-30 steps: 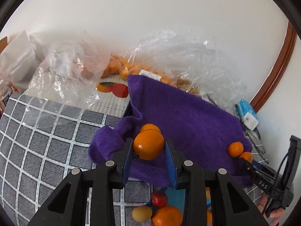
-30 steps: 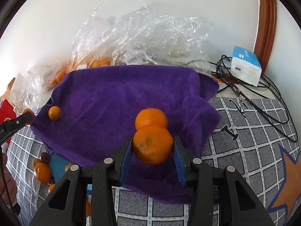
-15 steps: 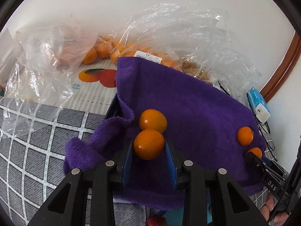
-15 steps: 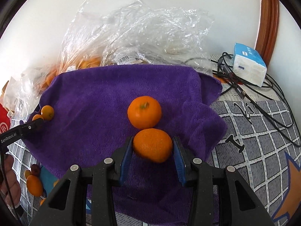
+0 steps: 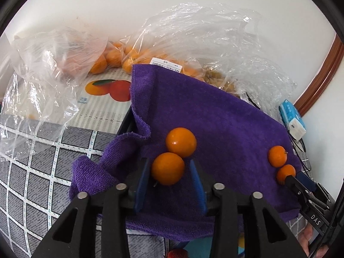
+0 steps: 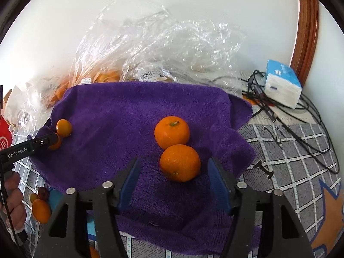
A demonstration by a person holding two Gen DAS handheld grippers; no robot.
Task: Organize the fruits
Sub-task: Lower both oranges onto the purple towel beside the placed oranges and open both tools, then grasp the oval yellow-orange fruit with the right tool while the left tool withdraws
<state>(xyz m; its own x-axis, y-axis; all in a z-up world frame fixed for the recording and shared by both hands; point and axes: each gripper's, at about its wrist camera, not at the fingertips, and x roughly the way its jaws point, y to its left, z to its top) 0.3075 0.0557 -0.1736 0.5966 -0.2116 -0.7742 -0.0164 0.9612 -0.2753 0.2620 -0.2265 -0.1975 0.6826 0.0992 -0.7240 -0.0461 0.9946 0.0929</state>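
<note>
Both tongs are opening over the purple towel point(image 6: 133, 111). The right tongs point(image 6: 174, 180) straddle an orange point(image 6: 180, 163) lying free, another orange point(image 6: 172, 132) touching just beyond. The left tongs point(image 5: 171, 179) bracket a small orange point(image 5: 167, 168), right pad clear.

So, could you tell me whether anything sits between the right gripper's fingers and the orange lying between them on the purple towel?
Nothing visible does. The right gripper is opening around the orange, with clear gaps beside both pads; only a second orange touches its far side on the purple towel.
</note>
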